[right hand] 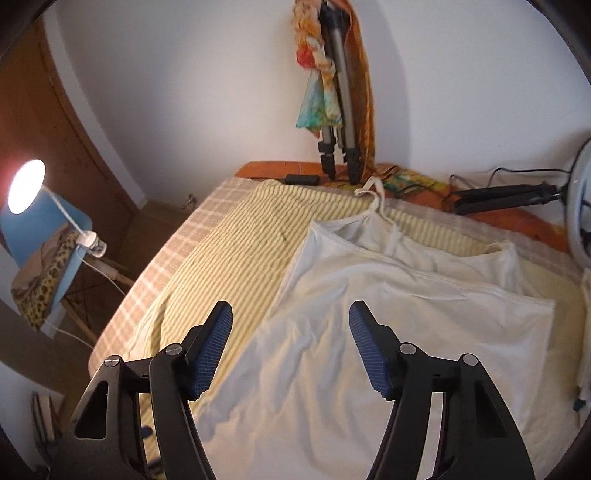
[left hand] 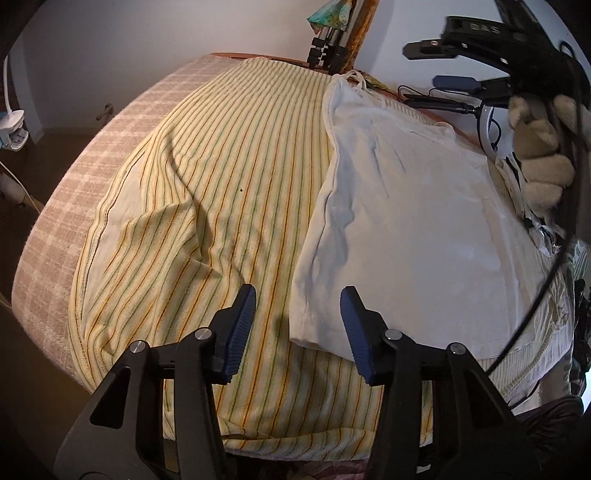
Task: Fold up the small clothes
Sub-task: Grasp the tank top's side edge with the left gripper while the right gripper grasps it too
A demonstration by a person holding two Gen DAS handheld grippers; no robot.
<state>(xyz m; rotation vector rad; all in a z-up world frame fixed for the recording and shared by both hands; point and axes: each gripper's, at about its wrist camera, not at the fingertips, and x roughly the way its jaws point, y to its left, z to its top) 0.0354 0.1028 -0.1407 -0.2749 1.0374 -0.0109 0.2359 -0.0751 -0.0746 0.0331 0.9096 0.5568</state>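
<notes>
A white strappy top (left hand: pixel 406 206) lies flat on a yellow striped sheet (left hand: pixel 221 184) on the bed, its thin straps at the far end. My left gripper (left hand: pixel 299 295) is open and empty, hovering over the garment's near left corner. In the right wrist view the top (right hand: pixel 369 314) fills the middle, with its straps (right hand: pixel 376 199) near the bed's far edge. My right gripper (right hand: pixel 291 314) is open and empty above the garment's left part. The right gripper also shows at the top right of the left wrist view (left hand: pixel 480 33).
A checked blanket (left hand: pixel 92 166) covers the bed's left side. A tripod (right hand: pixel 340 110) and a doll (right hand: pixel 317 74) lean on the far wall. A lit clip lamp (right hand: pixel 26 186) stands on a blue chair at left. A plush toy (left hand: pixel 543 155) and cables lie at right.
</notes>
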